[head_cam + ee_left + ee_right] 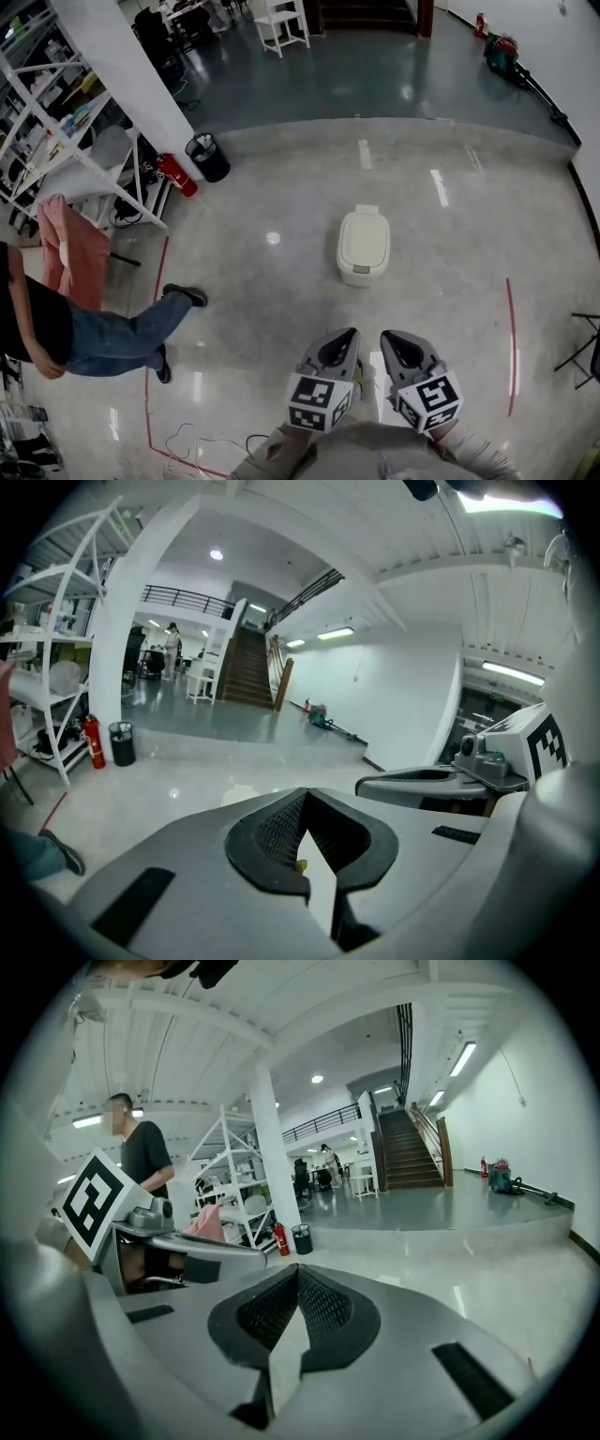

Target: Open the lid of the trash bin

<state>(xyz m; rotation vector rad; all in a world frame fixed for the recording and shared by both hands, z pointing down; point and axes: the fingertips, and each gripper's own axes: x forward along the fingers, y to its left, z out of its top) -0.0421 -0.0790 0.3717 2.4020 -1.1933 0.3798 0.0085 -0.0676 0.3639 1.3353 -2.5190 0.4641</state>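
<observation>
The left tool (345, 336) and the right tool (392, 339) are being held side by side, each with its jaws pressed together on nothing. The trash bin (363, 246) is being faced well ahead of both tips, its lid (364, 234) down, probably because no approach is yet being made.

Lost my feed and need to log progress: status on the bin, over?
Left gripper, right gripper: shut, empty. Trash bin ahead on floor, lid down, untouched. Nothing between; person off left.
</observation>
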